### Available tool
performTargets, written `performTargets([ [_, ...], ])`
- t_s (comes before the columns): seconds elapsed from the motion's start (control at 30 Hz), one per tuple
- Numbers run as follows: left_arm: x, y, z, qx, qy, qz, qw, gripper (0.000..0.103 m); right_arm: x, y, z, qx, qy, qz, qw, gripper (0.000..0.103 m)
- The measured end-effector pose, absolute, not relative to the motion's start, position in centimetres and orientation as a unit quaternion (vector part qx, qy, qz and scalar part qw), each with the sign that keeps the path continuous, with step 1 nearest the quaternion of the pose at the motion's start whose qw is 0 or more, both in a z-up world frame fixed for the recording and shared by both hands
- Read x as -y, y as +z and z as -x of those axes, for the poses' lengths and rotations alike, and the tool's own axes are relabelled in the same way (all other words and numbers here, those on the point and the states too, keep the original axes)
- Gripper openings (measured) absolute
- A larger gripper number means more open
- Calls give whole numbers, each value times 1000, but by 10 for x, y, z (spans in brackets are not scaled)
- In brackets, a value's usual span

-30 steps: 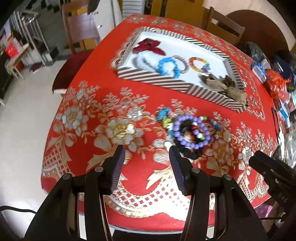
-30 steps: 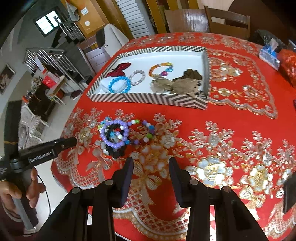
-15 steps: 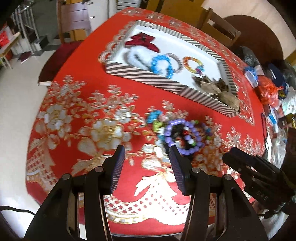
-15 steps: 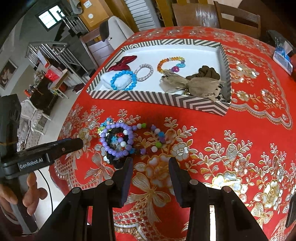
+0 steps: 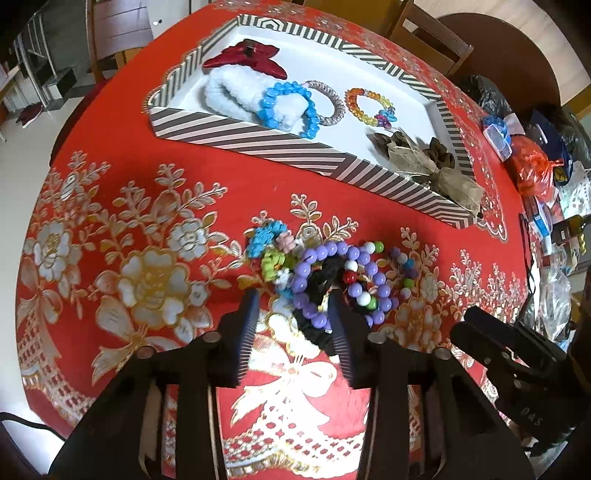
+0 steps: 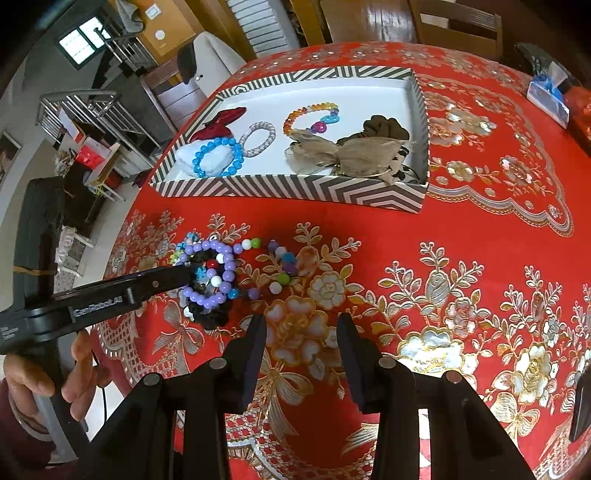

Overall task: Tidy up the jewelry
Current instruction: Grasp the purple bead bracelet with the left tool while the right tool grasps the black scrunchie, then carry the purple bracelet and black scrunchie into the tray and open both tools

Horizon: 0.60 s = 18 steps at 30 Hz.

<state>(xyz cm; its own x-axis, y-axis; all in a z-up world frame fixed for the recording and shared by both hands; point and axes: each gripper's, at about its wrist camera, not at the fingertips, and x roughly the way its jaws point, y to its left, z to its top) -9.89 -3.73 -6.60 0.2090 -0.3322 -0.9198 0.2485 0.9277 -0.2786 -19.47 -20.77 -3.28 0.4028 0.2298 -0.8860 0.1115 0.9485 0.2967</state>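
A heap of jewelry lies on the red tablecloth: a purple bead bracelet, a black scrunchie, a blue-green knitted band and a loose mixed-colour bead string. My left gripper is open, its fingers either side of the heap's near edge; in the right wrist view it reaches the heap from the left. My right gripper is open and empty, just short of the heap. A striped box behind holds a blue bracelet, a red bow and other pieces.
The table's front edge drops off just below both grippers. Bags and clutter crowd the right side in the left wrist view. A tissue pack sits far right in the right wrist view. Chairs stand around the table.
My left gripper has moved forward and down until its open fingers flank the heap's near edge. My right gripper has also come closer to the heap and the box.
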Motion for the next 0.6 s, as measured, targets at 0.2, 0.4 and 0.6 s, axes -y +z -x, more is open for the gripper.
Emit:
performTargets([
  [0.2,42,-68,95,-600,-187,37,777,8,209,-36,193,-548,35,-158,821,38],
  [0.4,34,-40,101,-584,-230,55,776,8,202,-35,187,-545,47,-158,822,38],
  [0.6,3,-14,103,-573,-227,75,784,8,178,-29,177,-542,96,-153,821,38],
])
